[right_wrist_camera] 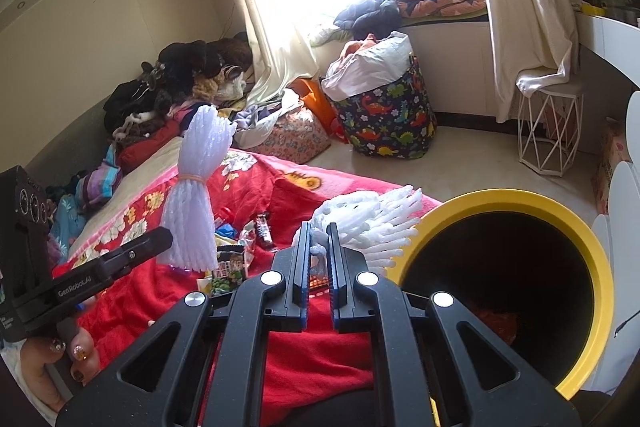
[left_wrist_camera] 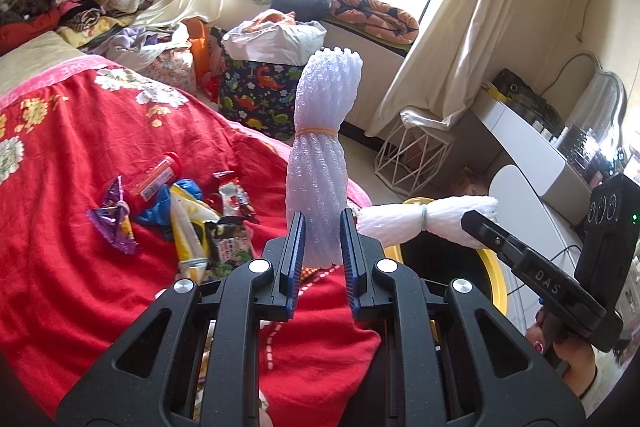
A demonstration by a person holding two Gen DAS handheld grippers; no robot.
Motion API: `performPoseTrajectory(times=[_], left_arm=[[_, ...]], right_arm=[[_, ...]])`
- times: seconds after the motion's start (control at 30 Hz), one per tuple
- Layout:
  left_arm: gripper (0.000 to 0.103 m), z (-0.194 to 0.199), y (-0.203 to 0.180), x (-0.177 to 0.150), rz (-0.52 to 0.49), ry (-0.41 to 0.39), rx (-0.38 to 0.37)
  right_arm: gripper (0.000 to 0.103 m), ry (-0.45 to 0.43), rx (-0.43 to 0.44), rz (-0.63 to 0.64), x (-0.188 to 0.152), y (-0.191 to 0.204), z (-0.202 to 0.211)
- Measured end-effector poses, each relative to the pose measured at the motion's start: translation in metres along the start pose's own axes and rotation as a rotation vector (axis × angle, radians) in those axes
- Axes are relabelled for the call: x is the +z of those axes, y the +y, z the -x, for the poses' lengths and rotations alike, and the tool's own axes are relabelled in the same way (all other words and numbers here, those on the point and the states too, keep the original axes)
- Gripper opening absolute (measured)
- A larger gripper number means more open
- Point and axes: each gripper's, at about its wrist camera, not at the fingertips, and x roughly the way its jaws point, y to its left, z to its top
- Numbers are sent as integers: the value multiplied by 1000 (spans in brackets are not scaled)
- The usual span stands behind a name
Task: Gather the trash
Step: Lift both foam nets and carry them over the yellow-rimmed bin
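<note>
Left gripper (left_wrist_camera: 320, 227) clamping an upright white foam-net bundle (left_wrist_camera: 320, 155) over the red blanket (left_wrist_camera: 80, 227), right gripper (right_wrist_camera: 319, 239) pinching a second foam-net bundle (right_wrist_camera: 372, 223) beside the yellow-rimmed bin (right_wrist_camera: 576, 227), wrappers (left_wrist_camera: 192, 223) lying far left.

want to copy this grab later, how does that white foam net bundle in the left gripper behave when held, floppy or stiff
Probably fairly stiff and light: the foam net bundle stands upright above the left gripper, held only at its lower end. Likely squashy too, since the rubber band pinches a waist into it. Its ribbed surface probably resists slipping.
</note>
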Motion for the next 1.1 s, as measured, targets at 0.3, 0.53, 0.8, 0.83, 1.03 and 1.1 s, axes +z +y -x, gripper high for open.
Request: performPoseTrajectory(times=[0.3,0.53,0.8,0.83,1.03,1.1], left_arm=[[13,-6,-18,-3,-33,15,-21],[13,-12,-29,-5,-55,29,-34],[13,-18,-38,-10,-76,44,-47],[13,-19,-40,-10,-80,46,-49],[13,-21,-47,-13,-90,55,-58],[13,-22,-49,-14,-94,58,-61]], right_arm=[[8,-27,-31,-34,0,-10,13],[8,-44,-52,-55,0,-22,20],[8,-64,-79,-84,0,-37,28],[8,-66,-83,-87,0,-38,29],[8,-75,-101,-102,-1,-44,34],[8,-77,-108,-107,-2,-47,35]])
